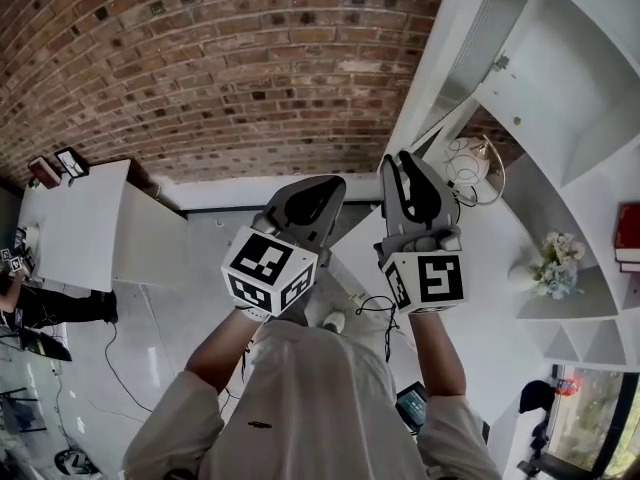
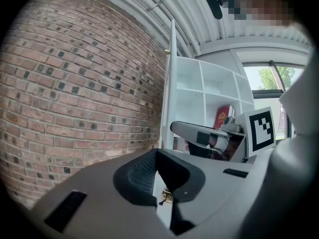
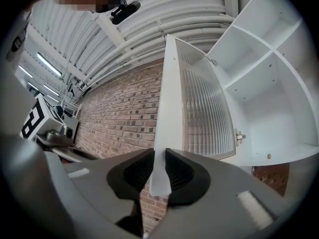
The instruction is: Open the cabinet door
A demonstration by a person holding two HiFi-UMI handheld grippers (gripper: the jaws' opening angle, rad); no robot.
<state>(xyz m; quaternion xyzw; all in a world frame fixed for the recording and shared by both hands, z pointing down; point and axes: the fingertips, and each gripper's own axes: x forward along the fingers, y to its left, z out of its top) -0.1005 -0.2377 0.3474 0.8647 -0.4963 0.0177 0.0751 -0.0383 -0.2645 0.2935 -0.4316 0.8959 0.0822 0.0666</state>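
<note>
The white cabinet [image 1: 560, 88] stands at the right with its shelves exposed. Its door [image 1: 440, 58], a white frame around a ribbed glass pane [image 3: 204, 108], is swung out from the shelves. My right gripper [image 1: 405, 168] is shut on the door's free edge [image 3: 160, 173], with a pad on each face. My left gripper [image 1: 322, 193] hovers just left of it, its tips [image 2: 156, 176] shut with nothing between them. A small brass knob [image 2: 167, 196] peeks through the gap behind those tips. The right gripper [image 2: 199, 132] also shows in the left gripper view.
A brick wall [image 1: 220, 68] runs behind the door. Shelves hold a flower bunch [image 1: 555, 263], a red book [image 1: 628, 233] and a wire ornament [image 1: 468, 168]. A low white unit [image 1: 75, 223] stands at the left, with cables on the floor.
</note>
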